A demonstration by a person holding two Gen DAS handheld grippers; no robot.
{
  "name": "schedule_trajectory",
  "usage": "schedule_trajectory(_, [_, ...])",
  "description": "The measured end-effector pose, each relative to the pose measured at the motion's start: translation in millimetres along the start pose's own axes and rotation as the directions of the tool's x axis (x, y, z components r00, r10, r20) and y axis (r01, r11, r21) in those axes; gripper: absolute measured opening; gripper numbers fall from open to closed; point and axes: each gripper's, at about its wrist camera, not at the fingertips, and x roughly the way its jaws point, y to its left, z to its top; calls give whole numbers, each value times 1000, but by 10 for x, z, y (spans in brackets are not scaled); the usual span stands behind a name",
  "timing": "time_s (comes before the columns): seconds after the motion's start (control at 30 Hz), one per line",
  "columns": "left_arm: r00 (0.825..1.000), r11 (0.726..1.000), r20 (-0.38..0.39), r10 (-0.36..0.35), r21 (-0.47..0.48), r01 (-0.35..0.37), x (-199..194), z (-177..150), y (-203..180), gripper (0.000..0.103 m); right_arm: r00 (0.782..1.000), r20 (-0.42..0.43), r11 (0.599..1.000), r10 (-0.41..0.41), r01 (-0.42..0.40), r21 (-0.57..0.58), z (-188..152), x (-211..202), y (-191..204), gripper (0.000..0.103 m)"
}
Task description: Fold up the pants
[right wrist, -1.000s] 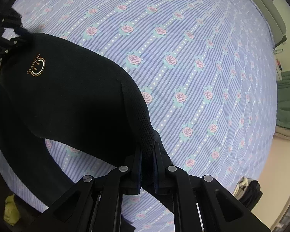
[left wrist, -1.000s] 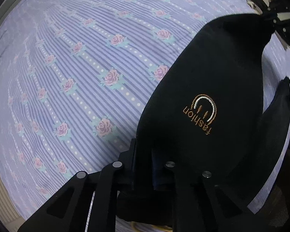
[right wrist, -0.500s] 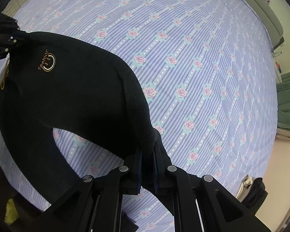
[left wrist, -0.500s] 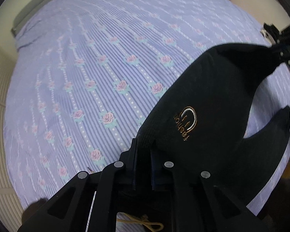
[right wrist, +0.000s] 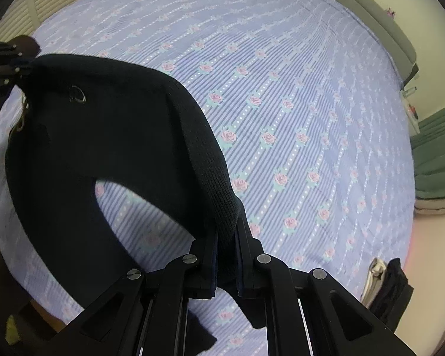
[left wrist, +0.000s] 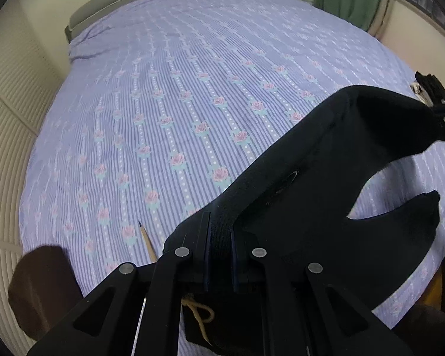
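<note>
Pants (left wrist: 335, 178), black, stretched by the waistband between both claws, hanging above the flowered bed sheet (left wrist: 192, 89). Left claw (left wrist: 219, 237) clenched on one waistband end, right claw (right wrist: 227, 237) clenched on the other. Legs dangling below, drawstring (left wrist: 198, 311) loose under the left claw.

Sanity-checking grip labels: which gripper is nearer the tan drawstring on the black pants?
Left. The left gripper is shut on the waistband, with the drawstring dangling just under it. The right gripper pinches the far end of the black pants waistband.
</note>
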Motion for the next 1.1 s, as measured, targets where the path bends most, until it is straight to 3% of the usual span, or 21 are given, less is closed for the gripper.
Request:
schedule_trajectory(0.33, [999,999,32,41,-17,-40,-360,-355,-110,12,993,105,995,-63,71,-76,-527,-372,185,10])
schedule_trajectory(0.53, [998,998,43,40,40,-41,-493,-729,-275,12,984,157,984,-89,112,-141,-850,-494,373,10])
schedule_trajectory(1.1, [1000,991,12,28,133,-29,-355,-1552,-564,14,992,99,966,-84,105,-237,-1566,-295,979,10])
